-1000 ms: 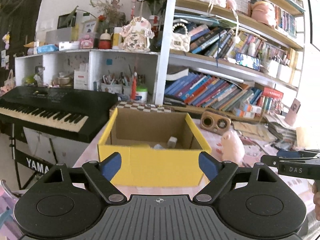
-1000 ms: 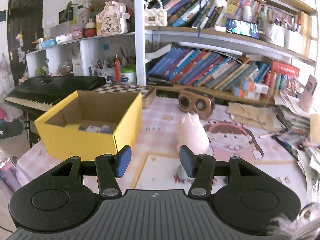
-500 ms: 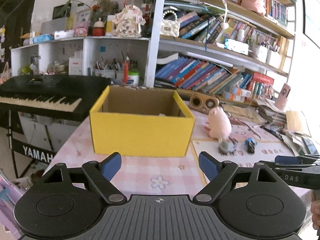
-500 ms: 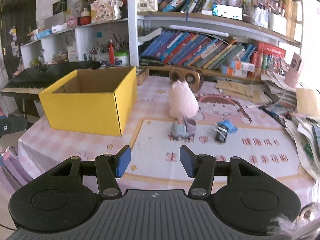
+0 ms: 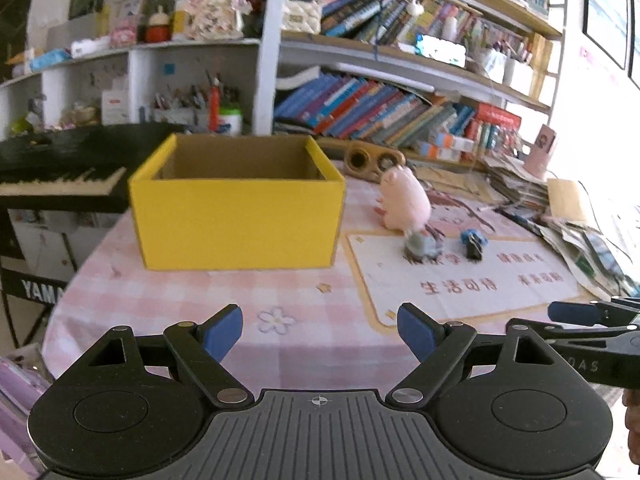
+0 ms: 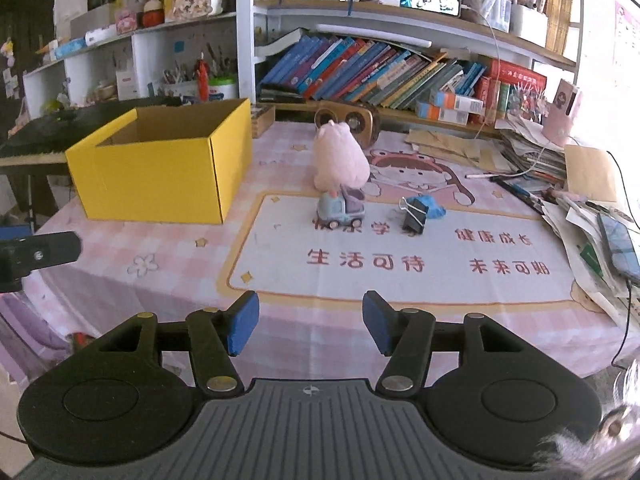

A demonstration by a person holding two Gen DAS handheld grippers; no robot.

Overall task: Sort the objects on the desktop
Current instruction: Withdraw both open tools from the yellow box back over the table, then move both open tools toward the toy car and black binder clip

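Right wrist: toy car (image 6: 340, 209) (well beyond hand-held gripper (image 6: 310, 322))

the table (image 6: 168, 280) has a pink checked cloth; on it a yellow box (image 6: 160, 172) at ten o'clock, a pink plush pig (image 6: 340, 160), toy car (image 6: 340, 210) and black clip (image 6: 414, 214) toward twelve.

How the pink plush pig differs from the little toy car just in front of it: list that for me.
The pink plush pig is soft, fuzzy and all pink; the toy car looks hard, pale blue and lilac. The pig is clearly bigger and taller. The pig sits on its bottom; the car stands on dark wheels. Both are on the printed mat, outside the yellow box, and no gripper touches either.
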